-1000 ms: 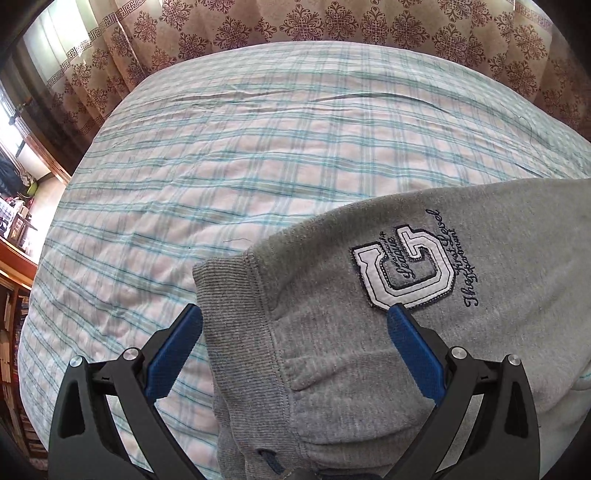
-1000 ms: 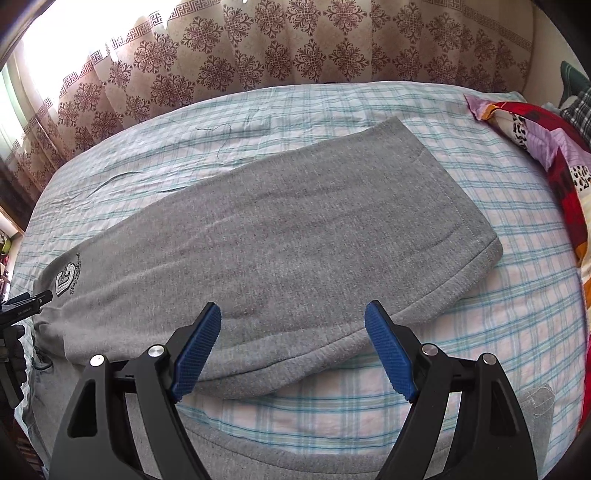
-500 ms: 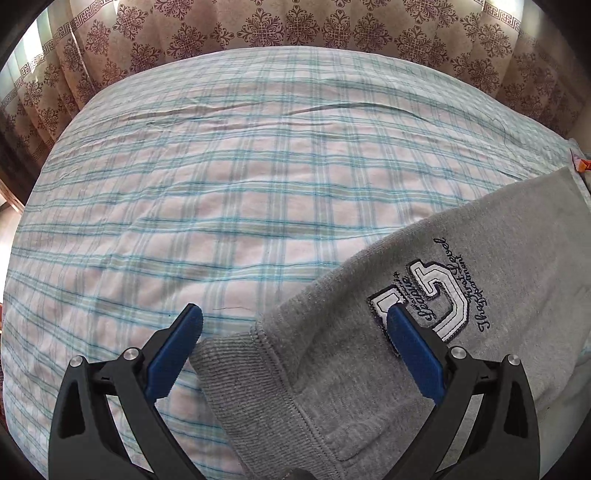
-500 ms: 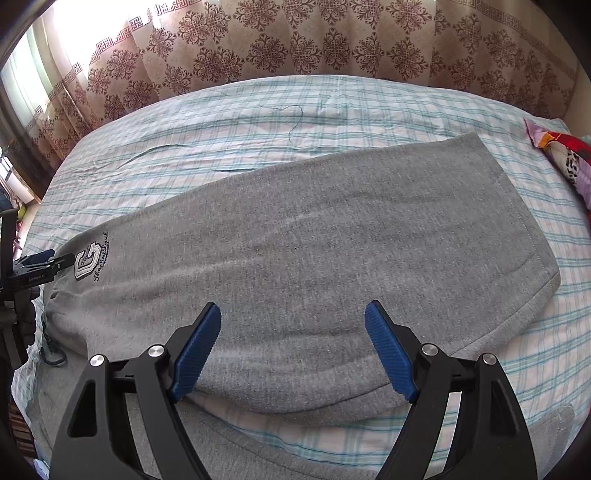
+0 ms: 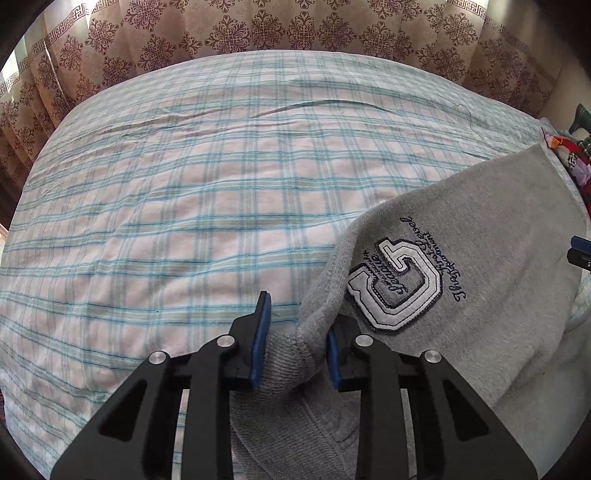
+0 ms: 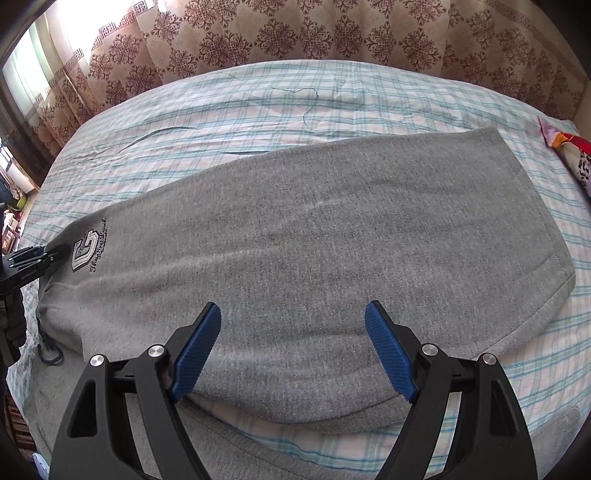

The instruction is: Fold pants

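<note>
- Pants (image 6: 295, 236): heather grey, white-and-navy letter patch (image 5: 395, 284) with dark script.
- Bedsheet (image 5: 184, 206): white with teal and pale green plaid.
- Curtain (image 6: 314, 33): beige with maroon medallions.
- Gripper pads (image 6: 195, 354): blue, on black arms.

Your left wrist cam sits right down at the waistband corner of the grey sweatpants (image 5: 480, 266), super close, looking out across the plaid bedsheet (image 5: 184, 206) toward the patterned curtain (image 5: 295, 26). Your right wrist cam hangs higher and further back over the near edge of the bed, facing that same curtain. Both catch the pants' G logo patch (image 6: 84, 251), and each spots the other's gripper at its edge.
</note>
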The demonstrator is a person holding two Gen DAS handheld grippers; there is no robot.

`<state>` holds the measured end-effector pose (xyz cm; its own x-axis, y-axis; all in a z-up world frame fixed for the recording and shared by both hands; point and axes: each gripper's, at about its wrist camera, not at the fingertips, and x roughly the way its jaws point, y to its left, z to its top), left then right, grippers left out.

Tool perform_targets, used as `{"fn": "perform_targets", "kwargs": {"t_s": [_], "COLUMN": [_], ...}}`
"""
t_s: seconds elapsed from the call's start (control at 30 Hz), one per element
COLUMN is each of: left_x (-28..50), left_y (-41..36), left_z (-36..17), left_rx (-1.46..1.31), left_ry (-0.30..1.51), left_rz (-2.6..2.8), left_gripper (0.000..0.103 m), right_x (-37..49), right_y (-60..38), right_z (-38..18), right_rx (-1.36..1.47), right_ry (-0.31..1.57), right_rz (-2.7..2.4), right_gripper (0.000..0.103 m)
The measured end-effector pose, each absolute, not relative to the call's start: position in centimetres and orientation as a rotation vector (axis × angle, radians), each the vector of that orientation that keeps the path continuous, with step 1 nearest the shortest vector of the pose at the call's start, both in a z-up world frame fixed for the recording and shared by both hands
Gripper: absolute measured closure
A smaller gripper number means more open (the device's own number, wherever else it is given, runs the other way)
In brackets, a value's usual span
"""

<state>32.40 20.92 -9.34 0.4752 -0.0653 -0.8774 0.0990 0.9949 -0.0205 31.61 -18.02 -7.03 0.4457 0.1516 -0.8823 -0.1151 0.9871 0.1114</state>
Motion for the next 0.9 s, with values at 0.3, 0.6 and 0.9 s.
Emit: {"fn": "perform_targets", "kwargs": {"t_s": [0.3, 0.6, 0.9], "left_x": [27.0, 21.0, 17.1], "left_y": [18.3, 16.5, 14.6], "left_z": [-3.7, -1.3, -0.8], "left_rx": [0.048, 0.051, 0.084], "left_ry": [0.948, 0.91, 0.923], "left_rz": [-0.168, -0.249, -0.314], "left_gripper": [0.083, 0.083, 0.083], "right_x": [32.2, 39.2, 47.7], "right_y": [-20.4, -28.2, -34.4], "right_z": [-6.7, -5.3, -5.4], "right_rx": [0.075, 0.26, 0.515], "right_ry": [1.096, 1.098, 1.107], "right_rz": [0.131, -0.028, -0.158], "right_gripper": [0.023, 0.023, 0.023]}}
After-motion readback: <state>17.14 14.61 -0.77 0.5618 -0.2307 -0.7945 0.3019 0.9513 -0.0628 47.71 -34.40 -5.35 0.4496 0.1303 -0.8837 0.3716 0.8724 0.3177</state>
